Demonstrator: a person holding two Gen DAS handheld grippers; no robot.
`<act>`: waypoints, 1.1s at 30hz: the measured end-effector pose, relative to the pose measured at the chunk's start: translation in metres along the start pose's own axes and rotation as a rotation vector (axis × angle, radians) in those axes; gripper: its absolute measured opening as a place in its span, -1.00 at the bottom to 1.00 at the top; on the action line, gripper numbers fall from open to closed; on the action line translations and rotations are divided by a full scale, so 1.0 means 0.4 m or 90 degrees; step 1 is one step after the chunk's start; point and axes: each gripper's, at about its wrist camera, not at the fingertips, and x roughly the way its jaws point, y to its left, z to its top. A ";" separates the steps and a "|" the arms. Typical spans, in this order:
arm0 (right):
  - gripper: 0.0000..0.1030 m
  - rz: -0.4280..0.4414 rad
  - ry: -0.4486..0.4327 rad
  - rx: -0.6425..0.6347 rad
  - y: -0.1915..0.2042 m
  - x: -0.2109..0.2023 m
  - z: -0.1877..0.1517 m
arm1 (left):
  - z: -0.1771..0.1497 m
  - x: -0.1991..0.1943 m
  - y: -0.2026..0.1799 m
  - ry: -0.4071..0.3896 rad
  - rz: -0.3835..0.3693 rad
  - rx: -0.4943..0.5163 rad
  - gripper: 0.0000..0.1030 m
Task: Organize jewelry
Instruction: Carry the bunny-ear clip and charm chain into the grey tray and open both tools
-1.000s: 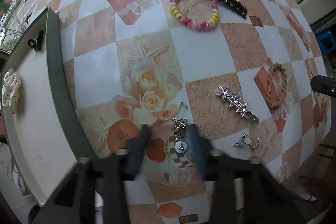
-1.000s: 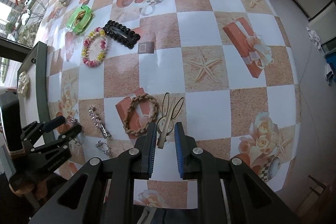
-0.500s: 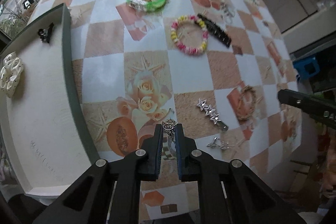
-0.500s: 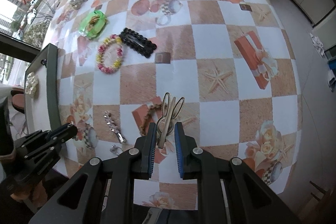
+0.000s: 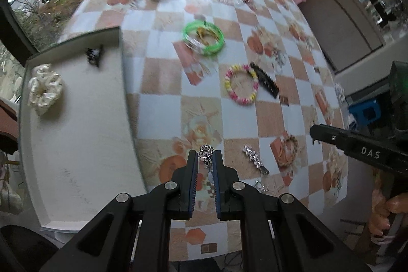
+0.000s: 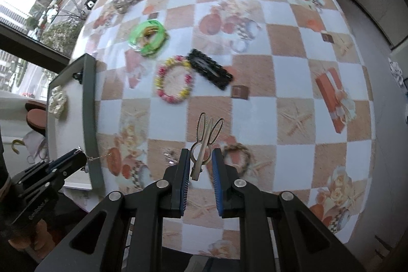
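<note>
The right hand-held gripper [image 6: 200, 162] grips a gold rabbit-shaped hair clip [image 6: 205, 142] above the checked worktop [image 6: 293, 73]. At lower left, the left hand-held gripper [image 6: 76, 157] holds a silver chain [image 6: 95, 157] by the tray [image 6: 89, 119]. A beaded bracelet [image 6: 173, 83] touches a black clip [image 6: 210, 69].

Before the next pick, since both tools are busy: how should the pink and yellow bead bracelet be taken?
Grip the bead bracelet across one side of its ring, from above. It lies flat with an open centre, so one finger can drop inside. Use the side away from the black hair clip touching it.
</note>
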 end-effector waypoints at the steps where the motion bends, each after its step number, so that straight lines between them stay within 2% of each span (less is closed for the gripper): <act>1: -0.64 0.003 -0.001 -0.007 0.013 -0.001 0.006 | 0.004 -0.011 0.010 -0.007 0.001 -0.005 -0.70; 12: -0.64 0.052 -0.006 -0.117 0.236 0.014 0.079 | 0.011 -0.103 0.167 -0.070 0.033 -0.079 -0.70; 19: -0.64 0.092 0.001 -0.206 0.417 0.056 0.122 | 0.000 -0.114 0.301 -0.081 0.067 -0.134 -0.70; 28: -0.64 0.136 0.023 -0.291 0.613 0.158 0.173 | 0.012 -0.044 0.452 -0.072 0.102 -0.205 -0.70; 33: -0.64 0.147 0.038 -0.314 0.695 0.238 0.207 | 0.030 0.018 0.495 -0.058 0.126 -0.211 -0.70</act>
